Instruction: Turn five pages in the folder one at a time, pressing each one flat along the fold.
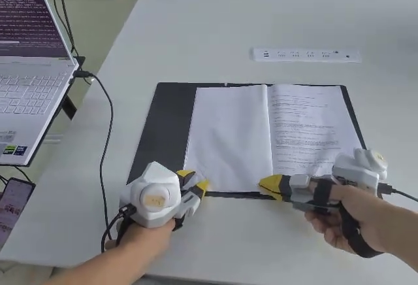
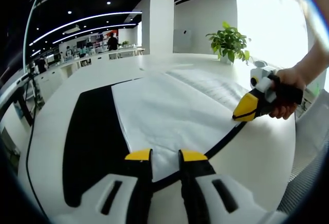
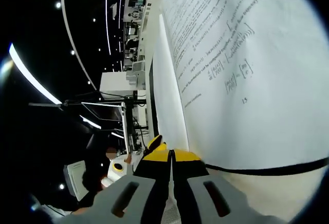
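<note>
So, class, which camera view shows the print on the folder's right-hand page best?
The right gripper view: the printed page sits close, its lines and formulas large. The head view shows the whole page, print tiny. The left gripper view shows it slanted and faint.

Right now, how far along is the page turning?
Done: one turned page lies blank side up in the open folder; total count unclear. In hand: right tool, shut, at the fold's lower end; left tool, open, at that page's bottom edge. Left: the printed page, unturned.
</note>
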Demonstrator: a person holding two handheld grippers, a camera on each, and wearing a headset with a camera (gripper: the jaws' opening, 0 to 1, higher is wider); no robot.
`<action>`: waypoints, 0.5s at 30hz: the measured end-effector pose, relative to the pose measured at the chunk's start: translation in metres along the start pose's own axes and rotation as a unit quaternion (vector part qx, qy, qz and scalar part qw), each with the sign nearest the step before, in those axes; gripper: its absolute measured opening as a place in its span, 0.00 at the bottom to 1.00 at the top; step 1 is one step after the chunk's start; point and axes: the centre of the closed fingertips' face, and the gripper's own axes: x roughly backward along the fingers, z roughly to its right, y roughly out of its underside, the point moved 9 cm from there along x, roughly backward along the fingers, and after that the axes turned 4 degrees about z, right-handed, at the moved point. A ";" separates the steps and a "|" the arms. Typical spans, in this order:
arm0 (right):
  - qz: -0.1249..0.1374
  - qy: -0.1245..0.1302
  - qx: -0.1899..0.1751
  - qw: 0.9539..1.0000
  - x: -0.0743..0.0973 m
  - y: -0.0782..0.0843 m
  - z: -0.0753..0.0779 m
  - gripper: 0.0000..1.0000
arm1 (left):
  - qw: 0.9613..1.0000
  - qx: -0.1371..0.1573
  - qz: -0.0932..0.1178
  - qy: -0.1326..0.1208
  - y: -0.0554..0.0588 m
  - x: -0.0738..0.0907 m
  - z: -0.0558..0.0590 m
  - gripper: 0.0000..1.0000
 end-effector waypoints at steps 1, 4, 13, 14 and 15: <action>-0.001 0.000 0.001 1.000 0.002 0.003 -0.001 0.00 | 1.000 0.001 -0.001 -0.001 -0.001 0.000 0.000 0.18; 0.004 -0.004 0.002 1.000 0.008 0.011 -0.005 0.00 | 1.000 0.005 -0.004 -0.003 -0.001 -0.001 0.000 0.18; 0.076 -0.023 0.069 0.994 0.034 0.020 -0.036 0.00 | 0.996 0.081 -0.021 0.007 -0.014 0.004 0.009 0.34; 0.083 -0.014 0.086 0.993 0.042 0.020 -0.039 0.00 | 0.997 0.082 -0.016 0.009 -0.016 0.008 0.010 0.34; 0.097 -0.008 0.100 0.990 0.047 0.019 -0.041 0.00 | 0.996 0.082 -0.016 0.009 -0.017 0.012 0.011 0.33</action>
